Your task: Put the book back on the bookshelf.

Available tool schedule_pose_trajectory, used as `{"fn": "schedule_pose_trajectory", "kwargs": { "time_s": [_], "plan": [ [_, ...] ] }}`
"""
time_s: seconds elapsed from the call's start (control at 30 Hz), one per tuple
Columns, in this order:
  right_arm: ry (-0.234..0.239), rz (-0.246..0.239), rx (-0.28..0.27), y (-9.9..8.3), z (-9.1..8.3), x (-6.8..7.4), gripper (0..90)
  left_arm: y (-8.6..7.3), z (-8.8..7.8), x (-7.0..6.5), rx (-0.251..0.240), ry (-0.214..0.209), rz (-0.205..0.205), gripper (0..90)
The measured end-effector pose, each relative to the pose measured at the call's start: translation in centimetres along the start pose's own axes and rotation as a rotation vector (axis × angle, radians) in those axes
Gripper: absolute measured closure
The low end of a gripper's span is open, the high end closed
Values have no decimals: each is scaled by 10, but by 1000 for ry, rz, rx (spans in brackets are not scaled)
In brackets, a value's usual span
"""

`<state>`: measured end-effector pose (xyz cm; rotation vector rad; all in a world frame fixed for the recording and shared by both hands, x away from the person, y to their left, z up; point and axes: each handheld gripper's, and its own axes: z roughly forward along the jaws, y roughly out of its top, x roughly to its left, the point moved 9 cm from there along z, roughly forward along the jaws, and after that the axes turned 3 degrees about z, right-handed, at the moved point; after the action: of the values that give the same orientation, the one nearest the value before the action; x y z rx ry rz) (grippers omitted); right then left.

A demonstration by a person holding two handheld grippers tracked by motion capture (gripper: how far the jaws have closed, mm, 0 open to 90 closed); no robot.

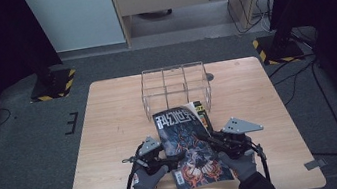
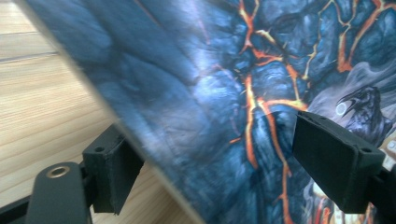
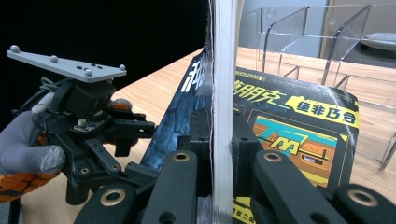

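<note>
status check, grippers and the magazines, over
Right gripper shut on the dark magazine. Left gripper open, jaws astride its edge. Second magazine lies beneath. Clear acrylic rack stands behind.

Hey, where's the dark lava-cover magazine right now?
In the high view the magazine is near the table's front middle, tilted up just before the clear acrylic rack, the right hand-held gripper clamping its edge and the left hand-held gripper at its other side.
</note>
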<state>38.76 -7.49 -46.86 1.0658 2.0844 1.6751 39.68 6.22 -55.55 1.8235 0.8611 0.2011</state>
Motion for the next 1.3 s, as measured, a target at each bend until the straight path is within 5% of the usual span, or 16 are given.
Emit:
{"fn": "schedule_pose_trajectory", "kwargs": {
  "time_s": [0.53, 1.0, 1.3],
  "plan": [
    [-2, 3, 0, 0, -1, -2, 829, -1, 8, -3, 7, -24, -14, 192],
    [-15, 10, -16, 2, -4, -9, 829, 6, -3, -4, 12, -12, -18, 421],
    [-7, 18, -46, 6, -9, -11, 829, 18, -12, -7, -49, -26, 3, 544]
  ]
}}
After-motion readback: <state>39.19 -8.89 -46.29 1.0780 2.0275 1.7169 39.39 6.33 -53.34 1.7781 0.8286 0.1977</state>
